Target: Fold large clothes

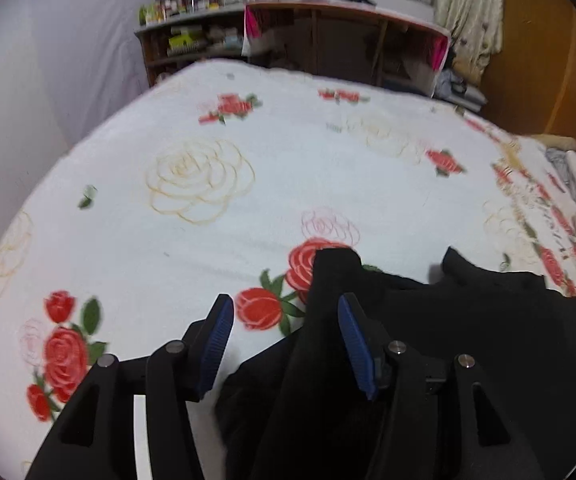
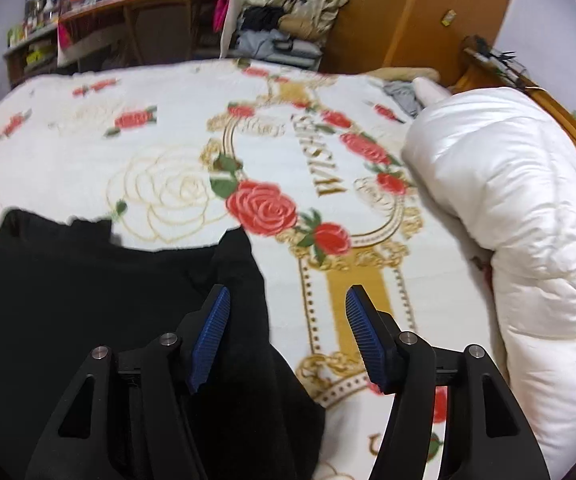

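A black garment [image 1: 468,320] lies on a white bed cover printed with roses [image 1: 207,208]. In the left wrist view it fills the lower right, its left edge running up between my fingers. My left gripper [image 1: 285,310] is open, above the garment's left edge, holding nothing. In the right wrist view the garment [image 2: 87,288] fills the lower left on the same cover [image 2: 147,152]. My right gripper [image 2: 288,300] is open above the garment's right edge, holding nothing; its left finger [image 2: 209,336] is over the cloth.
A bulky white duvet [image 2: 508,220] lies along the bed's right side. A wooden desk [image 1: 348,32] and cluttered shelves [image 1: 183,36] stand beyond the far edge. A wall [image 1: 27,100] runs along the left. A wooden door [image 2: 428,12] is at far right.
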`<state>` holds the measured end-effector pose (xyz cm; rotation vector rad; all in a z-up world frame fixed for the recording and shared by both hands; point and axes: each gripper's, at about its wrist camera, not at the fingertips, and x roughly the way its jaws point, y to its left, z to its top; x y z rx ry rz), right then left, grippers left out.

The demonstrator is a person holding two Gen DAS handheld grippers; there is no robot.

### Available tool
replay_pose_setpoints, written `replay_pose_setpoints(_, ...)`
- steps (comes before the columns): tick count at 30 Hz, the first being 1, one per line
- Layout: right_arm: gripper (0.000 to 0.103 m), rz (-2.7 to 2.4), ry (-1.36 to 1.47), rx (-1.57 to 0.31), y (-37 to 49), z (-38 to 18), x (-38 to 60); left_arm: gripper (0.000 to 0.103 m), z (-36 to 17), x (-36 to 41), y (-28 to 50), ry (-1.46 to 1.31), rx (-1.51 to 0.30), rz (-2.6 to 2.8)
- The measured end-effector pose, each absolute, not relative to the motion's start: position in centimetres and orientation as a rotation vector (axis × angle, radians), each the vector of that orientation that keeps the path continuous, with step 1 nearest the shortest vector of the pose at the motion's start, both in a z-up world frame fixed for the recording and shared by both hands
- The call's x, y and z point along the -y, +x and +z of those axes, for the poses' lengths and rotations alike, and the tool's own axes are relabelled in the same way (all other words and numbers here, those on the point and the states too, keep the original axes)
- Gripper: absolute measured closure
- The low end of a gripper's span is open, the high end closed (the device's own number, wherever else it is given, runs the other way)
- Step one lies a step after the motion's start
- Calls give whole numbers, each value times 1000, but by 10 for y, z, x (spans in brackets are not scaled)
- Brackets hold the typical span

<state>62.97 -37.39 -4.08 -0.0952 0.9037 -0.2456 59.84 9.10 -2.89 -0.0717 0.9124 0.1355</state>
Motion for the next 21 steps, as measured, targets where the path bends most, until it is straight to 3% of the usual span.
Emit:
replay_pose_setpoints(4, 42, -138, -76, -802, 589, 5, 359, 46, 0, -92, 557, -113, -842, 41)
replay_pose_setpoints(8, 41, 53, -75, -786, 552, 17, 313, 35, -4, -64, 525, -117, -864, -63)
replay_pose_setpoints(12, 41, 176, -50, -822, 543, -3, 266, 35, -35, -31, 521, -118, -945, -115)
replay_pose_setpoints(16, 41, 181, -100, -948, 566, -56, 222, 35, -83, -5, 536, 20, -1086, -58)
replay_pose_setpoints(21, 39, 134, -89, -990, 582, -97, 215, 31, -99, 0, 539, 80, -1044, -57)
